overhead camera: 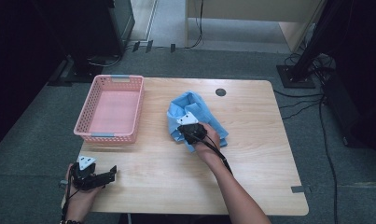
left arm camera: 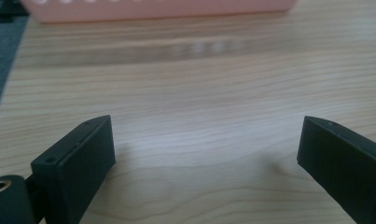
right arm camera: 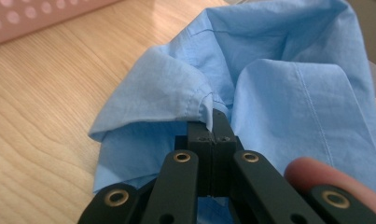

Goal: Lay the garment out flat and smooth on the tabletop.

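A crumpled light blue shirt lies near the middle of the wooden table. My right gripper sits at the shirt's near left side, held by a hand coming in from the bottom. In the right gripper view the jaws stand together, pinching a seamed fold of the blue shirt at their tips. My left gripper rests at the table's front left corner, apart from the shirt. Its jaws stand wide apart over bare wood with nothing between them.
A pink perforated basket stands at the table's back left, left of the shirt; its wall shows ahead of the left gripper and at the right gripper view's upper left. A dark round cable hole lies behind the shirt.
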